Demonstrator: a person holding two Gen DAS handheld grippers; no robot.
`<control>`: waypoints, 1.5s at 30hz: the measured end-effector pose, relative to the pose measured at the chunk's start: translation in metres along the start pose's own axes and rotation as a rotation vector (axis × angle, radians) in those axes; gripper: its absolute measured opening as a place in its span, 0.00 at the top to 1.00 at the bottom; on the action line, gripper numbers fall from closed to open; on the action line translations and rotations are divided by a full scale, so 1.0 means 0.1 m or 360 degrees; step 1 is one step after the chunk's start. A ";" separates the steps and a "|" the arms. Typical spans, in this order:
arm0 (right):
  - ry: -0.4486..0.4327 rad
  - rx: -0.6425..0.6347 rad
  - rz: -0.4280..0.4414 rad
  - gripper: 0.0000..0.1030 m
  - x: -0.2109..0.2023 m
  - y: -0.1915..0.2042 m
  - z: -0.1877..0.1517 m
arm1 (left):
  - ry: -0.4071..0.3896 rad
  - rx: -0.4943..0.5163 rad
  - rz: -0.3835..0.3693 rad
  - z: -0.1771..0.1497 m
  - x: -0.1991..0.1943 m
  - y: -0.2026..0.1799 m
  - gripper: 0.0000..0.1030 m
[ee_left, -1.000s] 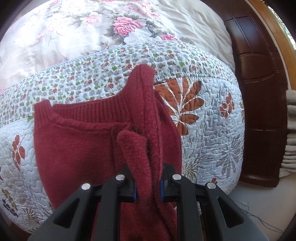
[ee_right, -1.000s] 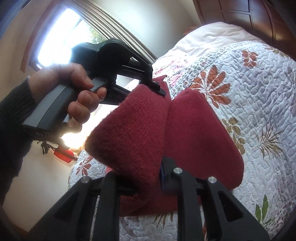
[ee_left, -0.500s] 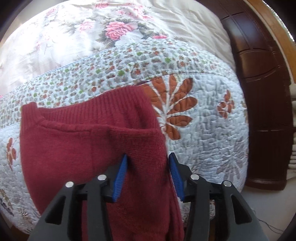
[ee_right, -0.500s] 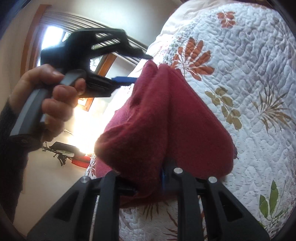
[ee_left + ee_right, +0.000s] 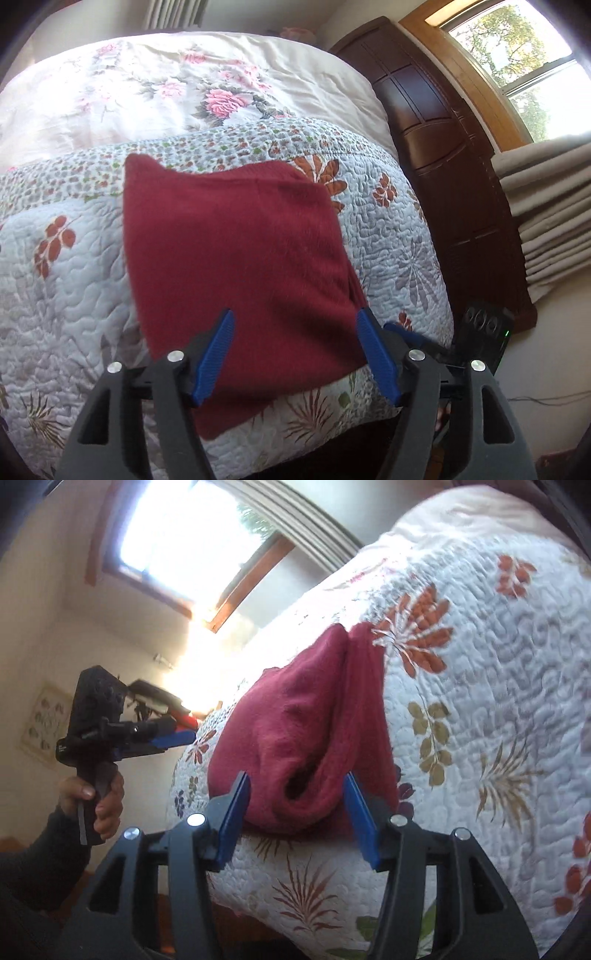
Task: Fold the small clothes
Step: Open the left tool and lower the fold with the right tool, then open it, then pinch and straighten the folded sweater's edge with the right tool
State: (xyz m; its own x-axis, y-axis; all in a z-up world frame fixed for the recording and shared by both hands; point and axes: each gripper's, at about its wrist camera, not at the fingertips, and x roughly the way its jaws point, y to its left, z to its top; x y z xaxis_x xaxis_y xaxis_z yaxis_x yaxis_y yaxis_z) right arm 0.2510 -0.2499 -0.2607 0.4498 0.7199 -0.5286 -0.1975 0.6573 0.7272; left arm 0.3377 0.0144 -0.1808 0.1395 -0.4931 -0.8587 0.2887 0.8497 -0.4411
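The folded sweater (image 5: pixel 236 254) is laid on the quilt (image 5: pixel 66 280) near the bed's front edge, with the floral duvet (image 5: pixel 177 85) spread behind the quilt. The headboard (image 5: pixel 447 147) is set right of the bed, and a window (image 5: pixel 524 62) is placed behind it, curtain folds (image 5: pixel 546 218) stacked to its right. In the right wrist view the left gripper (image 5: pixel 177 738) is held left of the sweater (image 5: pixel 306 738), apart from it.

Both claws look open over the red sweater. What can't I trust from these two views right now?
- Red sweater near hem, left wrist view: hidden behind the left claw.
- Sleeves and neckline: tucked inside the fold, both views.
- Inside of the sweater's open end, right wrist view: in shadow beyond the right claw.
- Quilt far edge: blown out by window glare.
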 end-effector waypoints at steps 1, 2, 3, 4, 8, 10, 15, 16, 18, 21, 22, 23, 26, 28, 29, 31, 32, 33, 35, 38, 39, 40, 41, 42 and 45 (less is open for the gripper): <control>0.0057 -0.0079 0.0004 0.49 0.01 0.08 0.06 | 0.0005 0.0016 -0.0011 -0.10 -0.01 0.01 0.33; 0.0124 -0.0144 -0.0006 0.49 0.06 0.14 0.11 | 0.0009 0.0030 -0.0029 -0.18 -0.01 0.02 0.33; 0.0212 -0.0189 0.0013 0.49 0.15 0.18 0.14 | 0.0008 0.0030 -0.0054 -0.25 -0.01 0.04 0.33; 0.0298 -0.0206 0.0031 0.49 0.27 0.19 0.17 | 0.0010 0.0010 -0.0079 -0.29 0.01 0.07 0.33; 0.0557 -0.0320 -0.0016 0.74 0.68 0.24 0.17 | -0.0023 -0.0126 -0.0147 -0.33 0.03 0.23 0.33; 0.0632 -0.0318 -0.0052 0.91 0.75 0.17 0.16 | -0.0048 -0.0177 -0.0200 -0.32 0.01 0.28 0.33; 0.0566 -0.0150 0.0072 0.93 0.38 -0.13 0.24 | -0.0018 -0.0166 -0.0316 -0.25 0.01 0.20 0.33; 0.0554 -0.0111 0.0088 0.93 0.31 -0.21 0.23 | 0.0002 -0.0162 -0.0359 -0.24 0.04 0.17 0.33; 0.0568 -0.0033 0.0090 0.93 0.28 -0.38 0.16 | 0.0048 -0.0153 -0.0429 -0.23 0.13 0.11 0.33; 0.0657 0.0055 0.0062 0.93 0.54 -0.63 0.01 | 0.0130 -0.0175 -0.0529 -0.26 0.39 0.07 0.33; 0.0669 0.0057 0.0036 0.93 0.62 -0.66 -0.03 | 0.0161 -0.0186 -0.0549 -0.28 0.51 0.06 0.33; 0.0670 0.0070 0.0026 0.92 0.66 -0.70 -0.05 | 0.0200 -0.0200 -0.0547 -0.31 0.64 0.08 0.33; 0.0648 0.0106 0.0117 0.81 0.57 -0.67 0.01 | 0.0306 -0.0261 -0.0444 -0.43 1.02 0.21 0.34; 0.0557 0.0109 0.0180 0.60 0.36 -0.61 0.17 | 0.0293 -0.0269 -0.0441 -0.47 1.06 0.23 0.34; 0.0482 0.0108 0.0169 0.55 0.28 -0.59 0.28 | 0.0278 -0.0270 -0.0457 -0.48 1.05 0.22 0.33; 0.0399 0.0145 0.0168 0.51 0.29 -0.57 0.51 | 0.0269 -0.0273 -0.0474 -0.50 1.05 0.22 0.33; 0.0379 0.0146 0.0148 0.51 0.36 -0.56 0.63 | 0.0270 -0.0271 -0.0476 -0.50 1.06 0.23 0.33; 0.0373 0.0130 0.0133 0.51 0.46 -0.54 0.73 | 0.0272 -0.0276 -0.0481 -0.51 1.06 0.24 0.33; 0.0374 0.0144 0.0082 0.51 0.70 -0.55 0.89 | 0.0276 -0.0284 -0.0483 -0.51 1.06 0.26 0.33; 0.0406 0.0158 0.0008 0.60 1.03 -0.58 1.03 | 0.0297 -0.0252 -0.0476 -0.51 1.07 0.27 0.33; 0.0426 0.0129 -0.0018 0.94 1.09 -0.56 1.06 | 0.0304 -0.0239 -0.0471 -0.52 1.08 0.26 0.33; 0.0406 0.0113 -0.0031 0.92 1.08 -0.57 1.11 | 0.0310 -0.0221 -0.0466 -0.51 1.08 0.24 0.33; 0.0337 0.0077 -0.0029 0.92 1.00 -0.52 1.15 | 0.0315 -0.0191 -0.0454 -0.51 1.08 0.22 0.33; 0.0274 0.0055 -0.0030 0.93 0.93 -0.46 1.17 | 0.0313 -0.0154 -0.0435 -0.52 1.08 0.18 0.33; 0.0216 0.0146 -0.0110 0.93 0.94 -0.61 1.21 | 0.0314 -0.0049 -0.0373 -0.52 1.12 0.09 0.33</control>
State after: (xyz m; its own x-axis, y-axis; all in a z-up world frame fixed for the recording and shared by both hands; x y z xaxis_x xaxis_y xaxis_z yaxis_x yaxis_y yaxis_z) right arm 0.4113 -0.2488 -0.3016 0.3366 0.7013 -0.6284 -0.0870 0.6876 0.7208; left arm 0.3067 -0.0237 -0.2943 -0.1152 -0.6334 -0.7652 0.2619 0.7237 -0.6385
